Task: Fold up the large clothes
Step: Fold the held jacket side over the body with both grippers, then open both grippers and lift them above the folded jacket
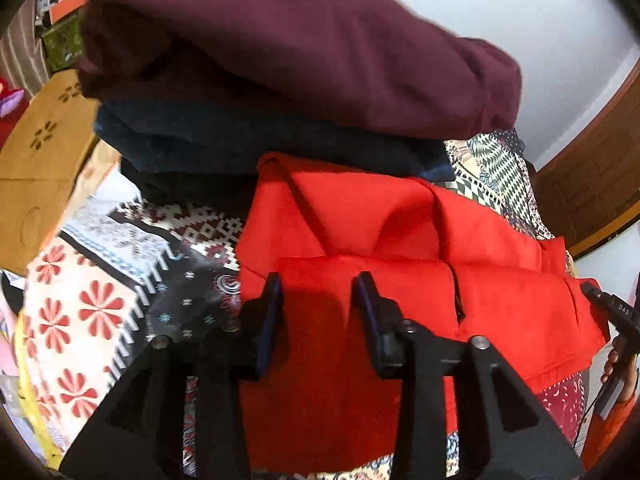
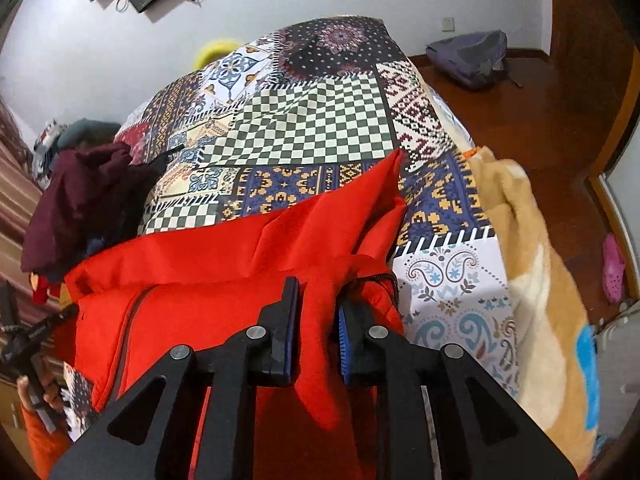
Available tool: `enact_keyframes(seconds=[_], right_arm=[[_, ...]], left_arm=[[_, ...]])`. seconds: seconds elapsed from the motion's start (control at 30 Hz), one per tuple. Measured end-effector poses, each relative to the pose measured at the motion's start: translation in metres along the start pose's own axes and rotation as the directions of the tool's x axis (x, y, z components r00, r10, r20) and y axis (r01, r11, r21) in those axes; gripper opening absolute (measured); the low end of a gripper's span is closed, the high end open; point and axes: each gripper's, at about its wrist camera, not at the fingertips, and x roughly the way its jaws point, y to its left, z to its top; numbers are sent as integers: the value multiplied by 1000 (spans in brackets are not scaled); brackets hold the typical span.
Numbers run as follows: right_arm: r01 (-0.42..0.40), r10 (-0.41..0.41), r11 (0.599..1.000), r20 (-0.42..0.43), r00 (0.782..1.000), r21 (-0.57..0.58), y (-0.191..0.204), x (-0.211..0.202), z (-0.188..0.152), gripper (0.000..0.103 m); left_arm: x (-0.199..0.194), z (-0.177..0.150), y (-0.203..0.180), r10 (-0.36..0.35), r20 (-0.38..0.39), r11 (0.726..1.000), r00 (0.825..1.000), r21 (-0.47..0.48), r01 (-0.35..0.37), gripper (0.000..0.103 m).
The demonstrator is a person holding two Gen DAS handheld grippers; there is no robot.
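Note:
A red jacket lies partly folded on the patchwork bedspread. My left gripper is open, its fingers astride the jacket's near folded edge, nothing clamped. In the right wrist view the red jacket has a fold of its cloth running between the fingers of my right gripper, which is shut on that fold. The right gripper also shows at the right edge of the left wrist view, at the jacket's far corner.
A stack of folded clothes, maroon on top of dark blue, sits on the bed just behind the jacket. A cardboard box stands left. A tan blanket hangs over the bed's right edge. A backpack lies on the wooden floor.

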Motion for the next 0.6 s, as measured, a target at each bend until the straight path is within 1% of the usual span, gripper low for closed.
enact_keyframes(seconds=[0.07, 0.1, 0.17, 0.23, 0.27, 0.37, 0.47, 0.6], right_arm=[[28, -27, 999, 19, 999, -46, 10, -12, -2, 19], [45, -43, 997, 33, 999, -69, 14, -18, -3, 22], [80, -71, 991, 81, 994, -110, 22, -33, -7, 36], [101, -83, 984, 129, 988, -146, 28, -48, -12, 44], [104, -80, 981, 154, 985, -162, 32, -59, -16, 46], [98, -62, 975, 180, 982, -200, 42, -78, -26, 49], [106, -64, 966, 181, 981, -236, 50, -88, -36, 49], [86, -47, 957, 145, 988, -277, 56, -91, -51, 49]], left_arm=[[-17, 0, -2, 9, 30, 1000, 999, 20, -10, 42], [-25, 0, -3, 11, 44, 1000, 999, 26, -13, 46], [-47, -2, -3, 13, 85, 999, 996, 37, -16, 50], [-68, -6, -5, 14, 121, 998, 993, 54, -20, 54], [-73, -7, -5, 13, 130, 998, 991, 64, -21, 56], [-91, -20, -11, 1, 144, 994, 990, 111, -18, 60], [-99, -37, -23, -10, 123, 984, 992, 179, -12, 61], [-96, -65, -43, 20, 98, 961, 995, 273, -46, 61]])
